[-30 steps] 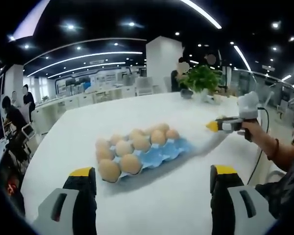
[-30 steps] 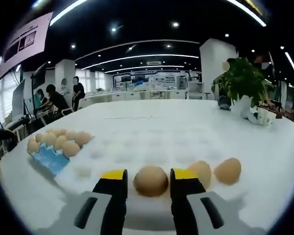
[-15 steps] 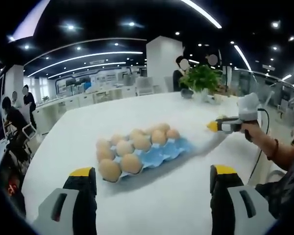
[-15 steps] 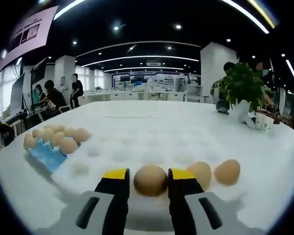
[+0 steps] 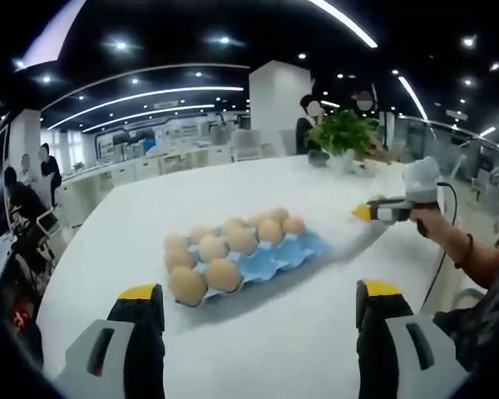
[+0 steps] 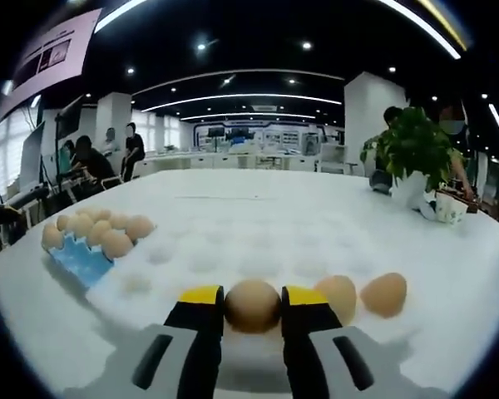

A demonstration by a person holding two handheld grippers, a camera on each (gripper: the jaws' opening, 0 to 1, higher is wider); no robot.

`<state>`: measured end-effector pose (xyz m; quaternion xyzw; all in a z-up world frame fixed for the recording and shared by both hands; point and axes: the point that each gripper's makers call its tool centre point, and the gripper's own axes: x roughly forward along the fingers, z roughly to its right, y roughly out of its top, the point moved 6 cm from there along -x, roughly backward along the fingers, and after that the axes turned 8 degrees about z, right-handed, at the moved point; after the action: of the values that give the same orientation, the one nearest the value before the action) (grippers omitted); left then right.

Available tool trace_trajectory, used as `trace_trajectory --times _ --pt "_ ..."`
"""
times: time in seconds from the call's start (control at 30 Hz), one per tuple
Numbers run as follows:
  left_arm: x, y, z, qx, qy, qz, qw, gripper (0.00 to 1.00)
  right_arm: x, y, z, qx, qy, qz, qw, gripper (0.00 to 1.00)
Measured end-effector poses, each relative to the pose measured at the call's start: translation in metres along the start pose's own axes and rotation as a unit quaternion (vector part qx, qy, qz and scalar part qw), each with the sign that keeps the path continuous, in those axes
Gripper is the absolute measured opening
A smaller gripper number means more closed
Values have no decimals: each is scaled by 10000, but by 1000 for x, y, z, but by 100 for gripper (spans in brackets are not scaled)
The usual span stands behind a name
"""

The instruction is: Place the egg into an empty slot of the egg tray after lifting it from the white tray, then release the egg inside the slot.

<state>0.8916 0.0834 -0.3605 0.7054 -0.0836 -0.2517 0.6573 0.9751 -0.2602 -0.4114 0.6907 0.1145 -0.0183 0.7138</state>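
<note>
The right gripper [image 6: 253, 299] is pinching an egg [image 6: 252, 305] on the white tray [image 6: 233, 253], while the left gripper's [image 5: 259, 303] fingers [image 5: 141, 307] are hanging spread near the blue egg tray [image 5: 274, 259].

**Lighting and picture quality**

We find both views evenly lit by ceiling strips [image 5: 341, 23] and round spotlights [image 6: 306, 45] on a dark ceiling. The white table [image 5: 258, 341] reads bright, near washed out at its far side. Soft shadows lie under the egg tray [image 5: 270, 262] and beside the nearer eggs [image 6: 384, 293]. Fisheye bending bows the light strips and edges. Far figures are soft; detail overall is slightly blurred.
</note>
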Motion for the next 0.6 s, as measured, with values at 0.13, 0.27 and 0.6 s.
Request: trace_trajectory --times 0.13,0.27,0.6 --pt "-1 0 0 -8 -2 20 10000 98 0 0 -1 2 -12 28 10000 27" --pt "-1 -1 -2 -14 15 -7 10000 97 -1 0 -1 125 -56 86 9999 27" --pt "-5 1 -5 -56 65 56 9999 97 -6 15 -4 -10 -113 401 9991 27"
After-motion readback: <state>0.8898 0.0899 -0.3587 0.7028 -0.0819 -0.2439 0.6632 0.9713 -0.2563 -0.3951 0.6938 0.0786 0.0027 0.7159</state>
